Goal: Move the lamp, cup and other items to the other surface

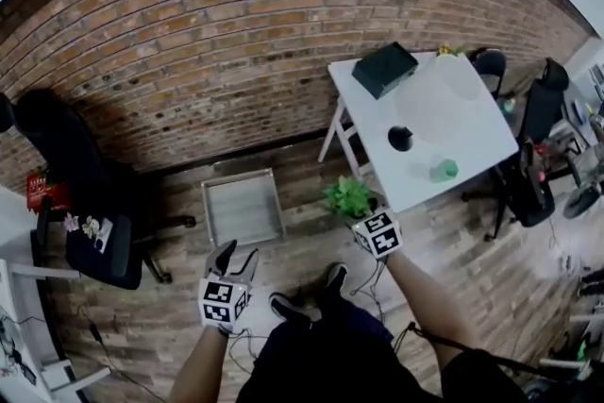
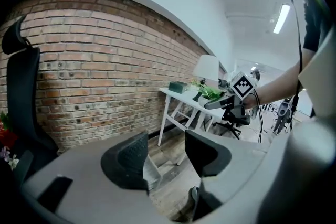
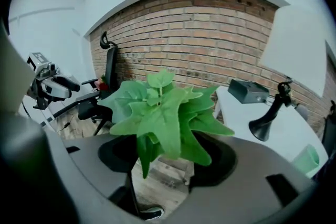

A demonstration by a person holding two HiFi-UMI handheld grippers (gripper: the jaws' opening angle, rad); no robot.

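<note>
Far left of the head view: a black office chair [image 1: 80, 193] is standing against the brick wall, and it is playing no part in the work.

Lower left: the left gripper [image 1: 236, 261] is hanging over the wooden floor with its jaws standing well apart and nothing between them. Its own view is showing only floor and a grey tray [image 1: 243, 206] through the gap. Judgement: it is being kept free and low so that it is ready for the next item.

Centre: the right gripper [image 1: 360, 220] is holding a green potted plant [image 1: 349, 196] in the air beside the table's near edge. In the right gripper view the leaves are filling the space between the jaws, which are closing on its base. The plant is being held upright, presumably so that it does not tip.

Upper right: the white table [image 1: 373, 123] is carrying the remaining items, namely a black box [image 1: 384, 69] at its far end, the lamp [image 1: 400, 139] at mid-table and the green cup [image 1: 444, 170] near the front. All three are standing well apart from each other.

Judgement: the task is sitting at an early stage, and the receiving surface is not being shown clearly.
</note>
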